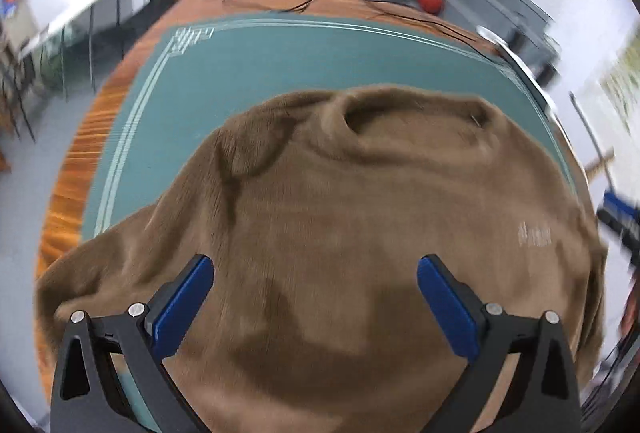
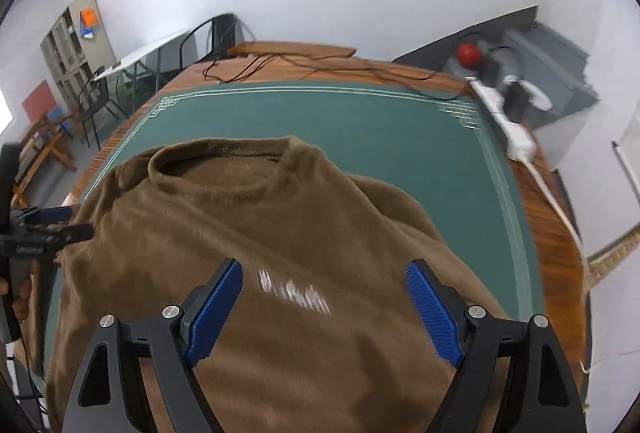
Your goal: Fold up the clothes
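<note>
A brown fleece sweater (image 1: 360, 217) lies spread front-up on the green mat (image 1: 248, 73), collar (image 1: 404, 113) toward the far side. My left gripper (image 1: 316, 269) hovers over its lower left part, jaws wide apart, nothing between them. In the right wrist view the same sweater (image 2: 248, 225) shows a small white logo (image 2: 296, 293) on the chest. My right gripper (image 2: 324, 273) hangs open just above that logo, holding nothing. The left gripper (image 2: 76, 225) also shows at the left edge of that view, beside the sweater's shoulder, its jaws apart.
The mat (image 2: 360, 129) covers a wooden table (image 2: 304, 61). Black cables (image 2: 320, 67) trail along the far edge. A white power strip (image 2: 516, 137) lies at the right edge. Chairs (image 2: 96, 97) and shelves stand beyond the left side; a red ball (image 2: 470, 55) sits at the back right.
</note>
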`<state>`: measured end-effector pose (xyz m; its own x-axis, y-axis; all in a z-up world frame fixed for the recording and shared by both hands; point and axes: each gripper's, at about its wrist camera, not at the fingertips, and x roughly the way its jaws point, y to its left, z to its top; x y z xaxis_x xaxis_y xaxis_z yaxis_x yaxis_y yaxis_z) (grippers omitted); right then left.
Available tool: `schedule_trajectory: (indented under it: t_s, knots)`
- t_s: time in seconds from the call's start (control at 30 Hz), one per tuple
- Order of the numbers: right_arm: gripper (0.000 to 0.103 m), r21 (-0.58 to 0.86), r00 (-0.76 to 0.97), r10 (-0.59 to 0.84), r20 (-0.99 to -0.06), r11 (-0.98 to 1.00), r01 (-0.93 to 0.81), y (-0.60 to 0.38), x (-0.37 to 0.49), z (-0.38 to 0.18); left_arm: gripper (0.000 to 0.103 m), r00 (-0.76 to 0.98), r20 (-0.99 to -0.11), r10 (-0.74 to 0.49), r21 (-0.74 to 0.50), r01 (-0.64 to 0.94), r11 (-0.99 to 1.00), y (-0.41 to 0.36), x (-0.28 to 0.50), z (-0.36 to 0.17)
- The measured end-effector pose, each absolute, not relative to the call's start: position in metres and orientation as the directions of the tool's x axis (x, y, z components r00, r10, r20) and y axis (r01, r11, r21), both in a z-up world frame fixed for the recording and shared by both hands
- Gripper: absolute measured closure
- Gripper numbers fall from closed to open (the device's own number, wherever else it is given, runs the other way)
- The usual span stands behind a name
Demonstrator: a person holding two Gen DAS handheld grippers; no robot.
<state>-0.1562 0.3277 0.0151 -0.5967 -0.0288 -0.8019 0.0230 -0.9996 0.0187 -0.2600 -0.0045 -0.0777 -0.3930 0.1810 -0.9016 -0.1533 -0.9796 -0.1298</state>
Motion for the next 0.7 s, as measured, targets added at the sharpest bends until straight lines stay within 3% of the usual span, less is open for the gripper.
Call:
schedule_trajectory:
  t_s: [0.13, 0.27, 0.4, 0.47, 0.5, 0.53, 0.57, 0.63, 0.7]
  knots:
    - [0.017, 0.018, -0.560, -0.040, -0.828, -0.999, 0.045, 0.308, -0.222, -0.006, 0.001, -0.351, -0.925, 0.145, -0.112, -0.113, -0.987, 0.011, -0.308, -0.102]
    - [0.017, 0.118, -0.516, -0.091, -0.852, -0.993, -0.021, 0.306, -0.277, -0.044, 0.001, -0.320, -0.942, 0.106, -0.085, -0.079, -0.993, 0.025, -0.339, -0.129]
    - [0.018, 0.032, -0.515, 0.000, -0.857, -0.998, -0.054, 0.304, -0.304, -0.073, 0.004, -0.338, -0.936, 0.094, -0.093, -0.017, -0.995, 0.024, -0.356, -0.137]
    - [0.034, -0.029, -0.520, 0.047, -0.853, -0.999, -0.043, 0.300, -0.309, -0.083, 0.019, -0.356, -0.931, 0.073, -0.074, -0.012, -0.997, 0.027, -0.360, -0.134]
    - [0.040, -0.054, -0.535, 0.062, -0.843, -0.998, -0.030, 0.298, -0.307, -0.084, 0.045, -0.366, -0.928, 0.064, -0.062, -0.017, -0.998, 0.029, -0.361, -0.131]
    - [0.055, -0.078, -0.550, 0.075, -0.832, -0.997, -0.019, 0.297, -0.304, -0.084, 0.071, -0.375, -0.925, 0.056, -0.050, -0.026, -0.998, 0.032, -0.363, -0.128]
    - [0.063, -0.100, -0.565, 0.090, -0.820, -0.995, -0.013, 0.296, -0.301, -0.081, 0.087, -0.381, -0.922, 0.069, -0.059, -0.038, -0.998, 0.034, -0.366, -0.124]
    - [0.080, -0.139, -0.610, 0.131, -0.781, -0.990, -0.034, 0.299, -0.295, -0.069, 0.089, -0.394, -0.912, 0.115, -0.097, -0.064, -0.993, 0.042, -0.373, -0.117]
    - [0.081, -0.140, -0.657, 0.155, -0.737, -0.987, -0.076, 0.307, -0.290, -0.052, 0.089, -0.430, -0.894, 0.127, -0.094, -0.099, -0.991, 0.056, -0.376, -0.106]
